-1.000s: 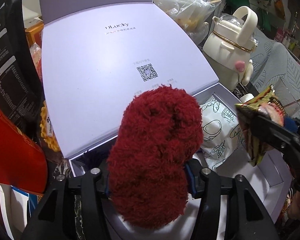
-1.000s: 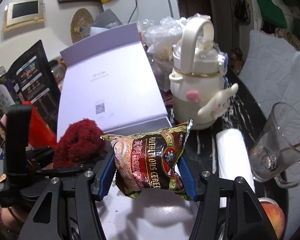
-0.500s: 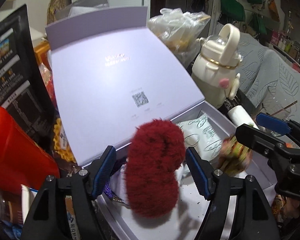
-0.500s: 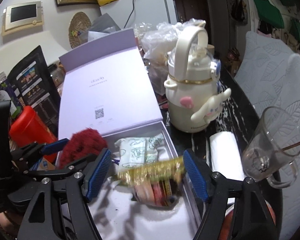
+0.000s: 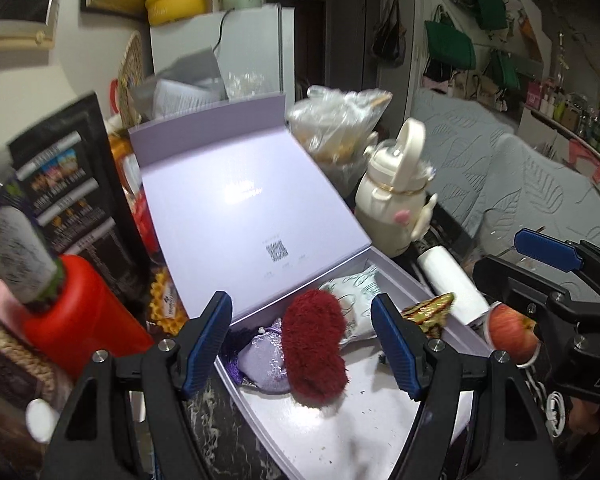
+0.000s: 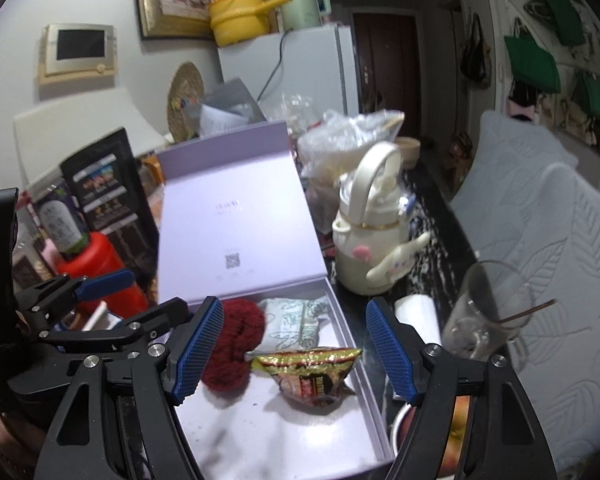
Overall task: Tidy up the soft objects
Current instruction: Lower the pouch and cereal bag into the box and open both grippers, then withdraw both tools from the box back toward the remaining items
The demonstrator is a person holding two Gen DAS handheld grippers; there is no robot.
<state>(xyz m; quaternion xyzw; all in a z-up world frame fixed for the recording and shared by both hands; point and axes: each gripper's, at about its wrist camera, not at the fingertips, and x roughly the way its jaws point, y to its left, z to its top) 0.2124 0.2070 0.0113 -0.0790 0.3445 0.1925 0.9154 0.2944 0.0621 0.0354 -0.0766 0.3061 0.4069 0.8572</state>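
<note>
A lilac box (image 5: 380, 436) (image 6: 374, 428) lies open, its lid leaning back. Inside it rest a fuzzy dark-red soft thing (image 5: 314, 348) (image 6: 234, 346), a shiny brown cereal packet (image 6: 312, 372) (image 5: 428, 312), a white printed pouch (image 6: 296, 320) (image 5: 354, 292) and a lilac sachet (image 5: 260, 360). My left gripper (image 5: 302, 348) hangs open above the red thing, its pads apart from it. My right gripper (image 6: 294, 348) hovers open over the packet, nothing between its fingers. Each gripper shows at the edge of the other's view.
A red bottle (image 5: 76, 316) and a black bag (image 5: 64, 200) stand left of the box. To its right are a cream kettle-shaped flask (image 6: 374, 248), a white roll (image 5: 452, 280), a glass mug (image 6: 484, 312) and an apple (image 5: 510, 334). A grey sofa (image 6: 540, 240) lies beyond.
Both grippers let go: the red soft thing and the cereal packet dropped into the box. Both grippers then opened and rose back, away from the box.
</note>
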